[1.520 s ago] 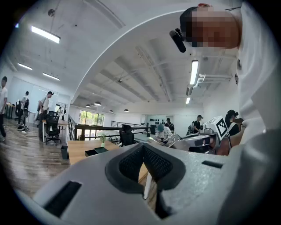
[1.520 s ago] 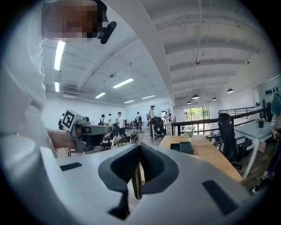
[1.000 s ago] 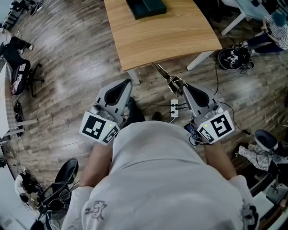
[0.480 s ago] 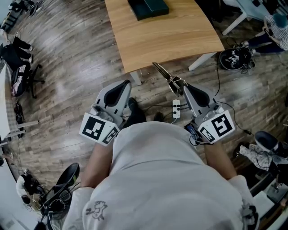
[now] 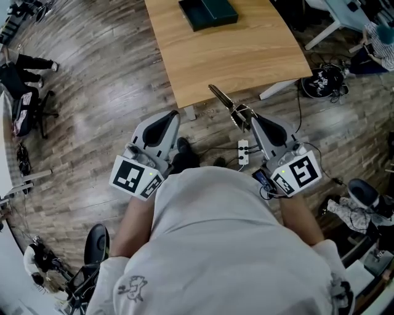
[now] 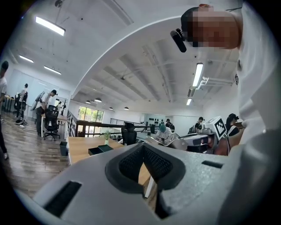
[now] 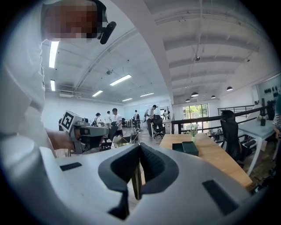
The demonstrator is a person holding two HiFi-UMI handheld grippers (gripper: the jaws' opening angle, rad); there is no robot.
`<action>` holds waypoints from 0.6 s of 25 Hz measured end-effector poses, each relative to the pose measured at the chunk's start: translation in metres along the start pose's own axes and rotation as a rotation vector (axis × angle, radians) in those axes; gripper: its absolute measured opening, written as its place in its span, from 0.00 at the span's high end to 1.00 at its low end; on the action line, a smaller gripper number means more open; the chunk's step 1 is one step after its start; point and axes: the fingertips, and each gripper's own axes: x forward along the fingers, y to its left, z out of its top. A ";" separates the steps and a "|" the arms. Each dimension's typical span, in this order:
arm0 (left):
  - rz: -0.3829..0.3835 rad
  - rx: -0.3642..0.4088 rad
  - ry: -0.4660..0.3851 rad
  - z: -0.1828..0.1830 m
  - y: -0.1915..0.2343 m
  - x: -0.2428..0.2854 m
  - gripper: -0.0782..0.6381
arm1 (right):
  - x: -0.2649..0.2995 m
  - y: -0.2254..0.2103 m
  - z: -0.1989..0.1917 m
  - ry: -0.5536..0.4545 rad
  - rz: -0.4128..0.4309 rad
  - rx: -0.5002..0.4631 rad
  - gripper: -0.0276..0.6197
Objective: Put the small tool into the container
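A dark teal open container (image 5: 208,12) sits at the far end of the wooden table (image 5: 246,58); it also shows in the left gripper view (image 6: 100,149) and the right gripper view (image 7: 186,147). My right gripper (image 5: 251,120) is shut on a long thin brass-coloured tool (image 5: 225,101), which juts forward over the table's near edge. In the right gripper view the tool (image 7: 136,186) stands pinched between the dark pads (image 7: 124,165). My left gripper (image 5: 174,114) is held low by my body, short of the table, shut and empty, its pads (image 6: 131,161) meeting at the tips.
A white power strip (image 5: 243,152) with cables lies on the wood floor between the grippers. A white table leg (image 5: 184,109) stands just ahead of the left gripper. Office chairs (image 5: 24,101) at left, a dark bag (image 5: 320,80) at right. People stand at desks far off.
The table and container have slid slightly down and right in the head view. Both grippers hold the same pose, the tool still gripped in the right one.
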 end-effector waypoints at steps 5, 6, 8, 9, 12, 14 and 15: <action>-0.040 0.007 0.003 0.010 0.047 0.009 0.88 | 0.049 -0.005 0.011 -0.001 -0.023 0.006 0.94; -0.048 0.010 0.001 0.014 0.057 0.011 0.88 | 0.059 -0.006 0.015 -0.005 -0.030 0.007 0.94; -0.062 0.015 0.002 0.022 0.077 0.013 0.88 | 0.079 -0.006 0.023 -0.011 -0.040 0.009 0.94; -0.068 0.018 0.003 0.026 0.086 0.013 0.88 | 0.088 -0.005 0.027 -0.011 -0.043 0.009 0.94; -0.088 0.025 0.003 0.036 0.108 0.013 0.88 | 0.111 -0.001 0.036 -0.012 -0.052 0.014 0.94; -0.098 0.026 0.004 0.039 0.119 0.012 0.88 | 0.123 0.001 0.040 -0.014 -0.059 0.022 0.94; -0.102 0.025 0.005 0.039 0.124 0.011 0.88 | 0.129 0.002 0.041 -0.014 -0.060 0.029 0.94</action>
